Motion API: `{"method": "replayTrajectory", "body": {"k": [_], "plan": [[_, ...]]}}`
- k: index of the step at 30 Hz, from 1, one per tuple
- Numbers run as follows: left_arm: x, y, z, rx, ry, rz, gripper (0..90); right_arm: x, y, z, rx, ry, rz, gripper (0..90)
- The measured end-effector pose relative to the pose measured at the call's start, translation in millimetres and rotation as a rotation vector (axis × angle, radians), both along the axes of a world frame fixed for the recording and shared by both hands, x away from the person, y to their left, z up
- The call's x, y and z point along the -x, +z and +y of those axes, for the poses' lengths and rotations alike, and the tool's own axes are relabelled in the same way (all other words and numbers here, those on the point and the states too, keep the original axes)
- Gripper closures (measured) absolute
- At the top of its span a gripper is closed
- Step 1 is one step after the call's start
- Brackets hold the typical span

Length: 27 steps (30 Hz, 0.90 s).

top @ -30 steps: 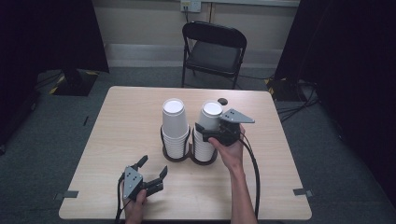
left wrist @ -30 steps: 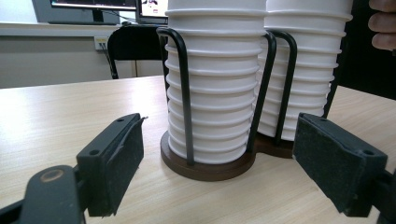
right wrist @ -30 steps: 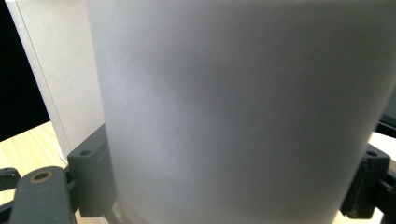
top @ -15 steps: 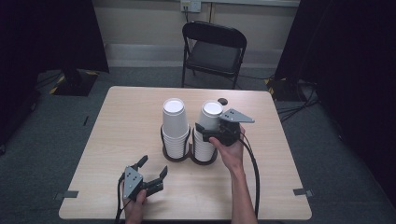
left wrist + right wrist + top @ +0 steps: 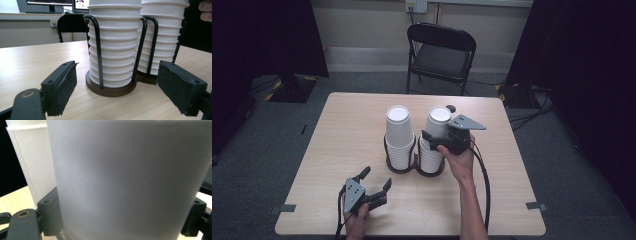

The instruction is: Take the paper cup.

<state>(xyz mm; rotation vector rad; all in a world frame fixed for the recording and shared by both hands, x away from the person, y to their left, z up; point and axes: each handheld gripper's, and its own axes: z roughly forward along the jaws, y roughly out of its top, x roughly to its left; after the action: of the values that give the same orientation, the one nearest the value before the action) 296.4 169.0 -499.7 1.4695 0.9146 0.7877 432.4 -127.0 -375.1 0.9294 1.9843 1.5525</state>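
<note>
Right tool (image 5: 430, 141) has just been closing, now clamped around the right cup stack's top cup (image 5: 438, 121); left tool (image 5: 376, 180) rests wide open on the bench (image 5: 342, 130).

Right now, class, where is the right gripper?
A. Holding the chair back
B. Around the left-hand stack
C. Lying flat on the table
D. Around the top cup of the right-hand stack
D: the right gripper has its fingers on either side of the top cup of the right-hand stack.
</note>
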Motion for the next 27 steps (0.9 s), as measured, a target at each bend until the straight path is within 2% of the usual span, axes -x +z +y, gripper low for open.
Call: {"method": "replayTrajectory", "body": {"k": [10, 21, 27], "plan": [[0.1, 0.0, -0.9, 0.0, -0.002, 0.002, 16.2, 0.9, 14.2, -0.8, -0.012, 0.009, -0.025, 15.2], [0.1, 0.0, -0.7, 0.0, -0.002, -0.001, 16.2, 1.5, 23.2, -4.7, -0.038, 0.0, -0.034, 15.5], [-0.1, 0.1, -1.0, -0.009, -0.011, -0.001, 16.2, 3.2, 34.5, -6.0, -0.038, -0.012, -0.049, 15.8]]}}
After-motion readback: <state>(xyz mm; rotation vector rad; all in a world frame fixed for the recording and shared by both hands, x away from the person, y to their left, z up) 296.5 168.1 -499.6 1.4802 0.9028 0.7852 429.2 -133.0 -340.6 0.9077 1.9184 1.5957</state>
